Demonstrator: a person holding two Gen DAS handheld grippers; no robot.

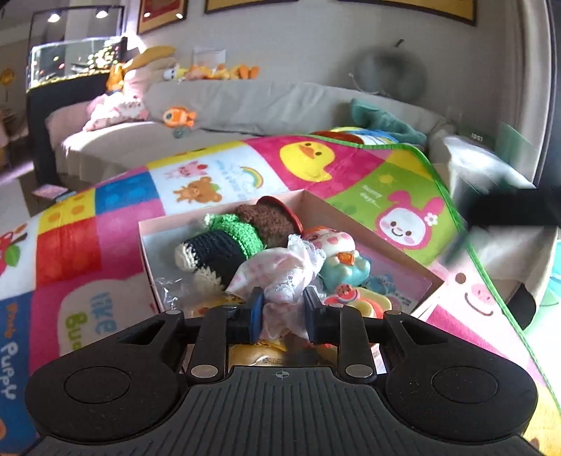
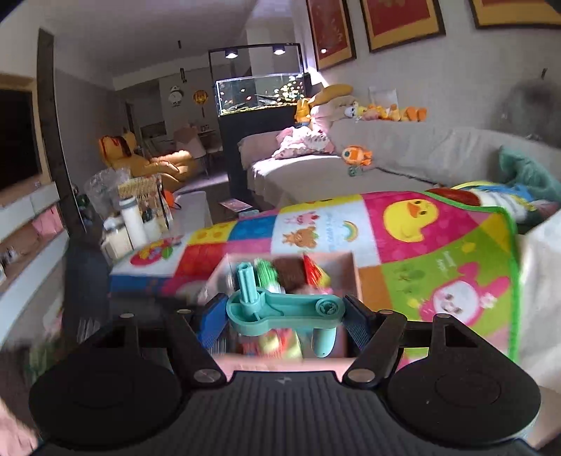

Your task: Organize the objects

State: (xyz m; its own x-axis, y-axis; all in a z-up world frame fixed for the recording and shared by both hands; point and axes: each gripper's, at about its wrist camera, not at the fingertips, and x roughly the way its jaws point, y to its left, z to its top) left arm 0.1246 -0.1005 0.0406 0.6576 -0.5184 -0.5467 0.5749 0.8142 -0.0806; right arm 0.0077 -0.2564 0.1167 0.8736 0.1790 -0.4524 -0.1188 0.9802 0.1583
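Left gripper (image 1: 282,310) over crowded box (image 1: 361,219); mat (image 1: 115,238) bare beside.

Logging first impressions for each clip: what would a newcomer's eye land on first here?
The loud patchwork cartoon blanket, with its yellow duck and pink bunny, fills the middle of both views. On it sits an open pink box crammed with crocheted dolls and squishy toys. Up close, the left gripper has a lacy pink-and-white cloth doll between its pads, and the right gripper clamps a teal plastic crank.

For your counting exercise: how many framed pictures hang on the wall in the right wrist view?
3: one nearest the fish tank, one in the middle, one cut off at the right edge. More may hang out of view.
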